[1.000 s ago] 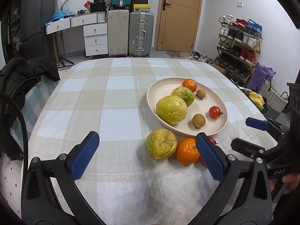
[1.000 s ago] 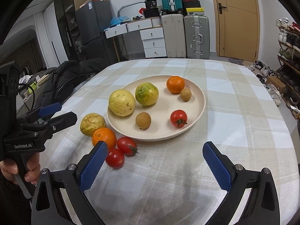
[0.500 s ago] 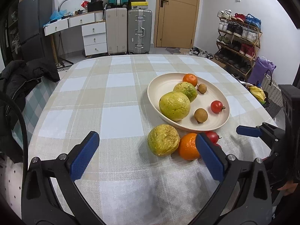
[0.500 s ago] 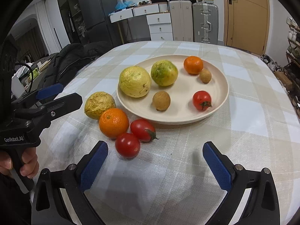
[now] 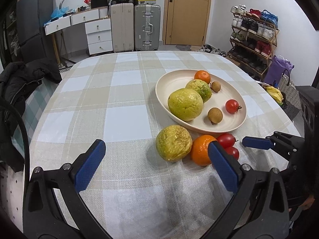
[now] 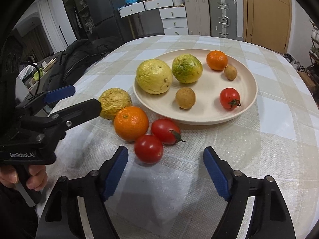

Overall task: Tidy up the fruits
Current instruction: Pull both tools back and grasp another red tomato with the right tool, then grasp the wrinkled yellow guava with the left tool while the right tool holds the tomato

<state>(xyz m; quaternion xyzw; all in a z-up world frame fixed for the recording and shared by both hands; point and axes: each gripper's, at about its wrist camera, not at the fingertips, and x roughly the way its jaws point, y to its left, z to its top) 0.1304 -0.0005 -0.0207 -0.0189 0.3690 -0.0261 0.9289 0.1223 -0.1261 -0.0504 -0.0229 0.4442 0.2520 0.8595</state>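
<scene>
1. We hold the right tool (image 6: 165, 171) low in the middle of its own view, tilted down at the bench (image 6: 269, 139); its jaws have just been closing from their widest, yet the blue pads are parted with nothing pinched; the near tomato (image 6: 149, 149) sits just ahead of the left pad, not between the two, so we judge this a pre-shaping of the gap to a small fruit before the reach.

2. We keep the left tool (image 5: 157, 166) spread wide across the lower part of its view, empty; its right pad overlaps the loose orange (image 5: 201, 150) only in line of sight, and whether it touches we cannot tell; it seems parked to leave room for the other hand.

3. Just outward, four fruits lie on the cloth at the plate's near edge: the near tomato, a second tomato (image 6: 165, 131) touching it, the loose orange, and a wrinkled yellow fruit (image 6: 114, 102) at centre left of the right view; clustered close, they likely wait their turn.

4. Beyond them the cream plate (image 6: 247, 107) fills the upper right centre; it holds two large yellow-green fruits, an orange, two small brown fruits and one tomato, with bare space at its near side, which we take as the landing spot.

5. Tight packing is the risk; a pad may nudge the neighbouring tomato.
</scene>
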